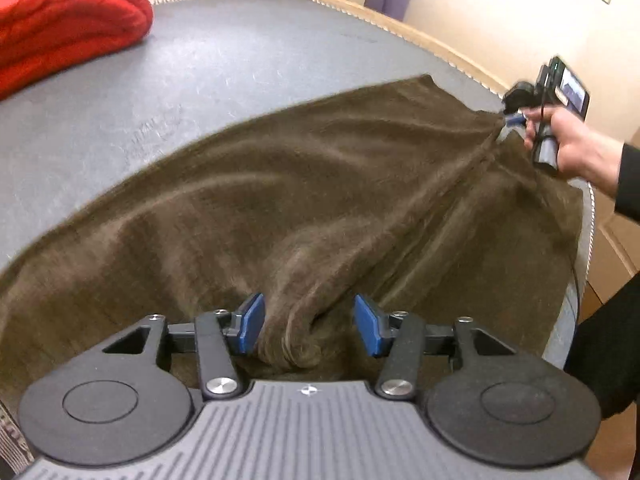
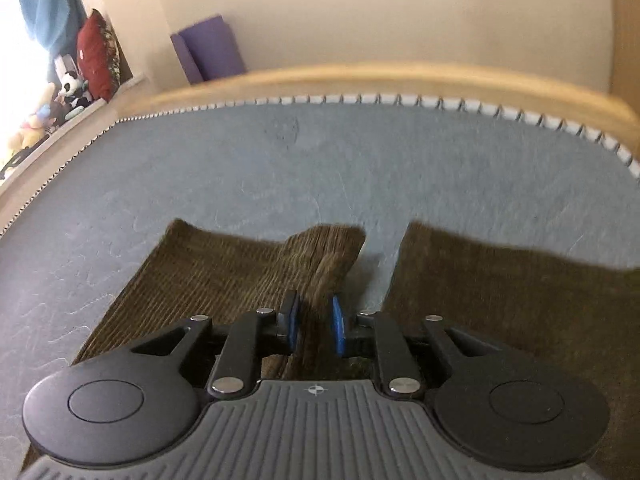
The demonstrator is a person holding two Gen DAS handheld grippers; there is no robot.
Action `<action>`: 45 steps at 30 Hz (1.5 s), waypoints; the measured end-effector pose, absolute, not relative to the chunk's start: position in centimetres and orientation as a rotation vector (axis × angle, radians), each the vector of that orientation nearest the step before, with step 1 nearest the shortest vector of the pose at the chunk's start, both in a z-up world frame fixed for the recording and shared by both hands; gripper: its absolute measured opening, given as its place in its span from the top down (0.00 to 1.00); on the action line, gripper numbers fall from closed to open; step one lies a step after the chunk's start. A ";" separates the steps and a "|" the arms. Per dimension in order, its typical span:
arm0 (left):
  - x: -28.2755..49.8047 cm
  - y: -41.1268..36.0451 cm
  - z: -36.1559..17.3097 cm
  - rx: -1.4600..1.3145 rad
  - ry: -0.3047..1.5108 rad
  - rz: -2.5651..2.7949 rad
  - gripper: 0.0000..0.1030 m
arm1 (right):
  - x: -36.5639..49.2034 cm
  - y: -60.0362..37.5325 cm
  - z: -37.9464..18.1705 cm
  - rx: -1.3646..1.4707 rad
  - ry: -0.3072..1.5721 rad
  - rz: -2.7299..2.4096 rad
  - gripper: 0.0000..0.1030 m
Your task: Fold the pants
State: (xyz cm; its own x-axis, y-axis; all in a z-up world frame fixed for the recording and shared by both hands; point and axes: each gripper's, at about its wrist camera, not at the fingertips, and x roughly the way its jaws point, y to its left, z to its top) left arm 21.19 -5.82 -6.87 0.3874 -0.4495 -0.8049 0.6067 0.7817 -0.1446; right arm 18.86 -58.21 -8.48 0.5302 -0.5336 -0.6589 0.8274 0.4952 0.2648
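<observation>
We stand in a home bedroom: a grey mattress (image 2: 360, 160), red duvet (image 1: 60, 28), soft toys (image 2: 72, 90) on a windowsill.

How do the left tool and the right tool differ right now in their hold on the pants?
The left tool stands wide, a bunched ridge of the brown pants between its pads without being pressed; the right tool is nearly closed, pinching a fold. The left sits at the near edge of the cloth, the right at its far right corner, cloth pulled taut toward it. Both have blue pads and point down at the grey mattress.
</observation>
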 end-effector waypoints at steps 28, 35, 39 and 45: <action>10.2 13.6 2.9 0.106 0.866 -0.272 0.79 | 4.7 -25.2 3.9 0.189 0.574 0.231 0.58; 13.2 17.1 0.5 0.016 0.987 -0.151 0.81 | 5.0 -18.7 1.0 -0.005 0.690 0.381 0.58; 14.1 17.5 -0.1 -0.013 1.023 -0.158 0.81 | 3.9 -15.3 -1.2 -0.129 0.744 0.463 0.59; 15.6 17.8 -3.0 -0.143 1.137 -0.148 0.59 | 1.5 -11.8 -2.4 -0.283 0.724 0.583 0.59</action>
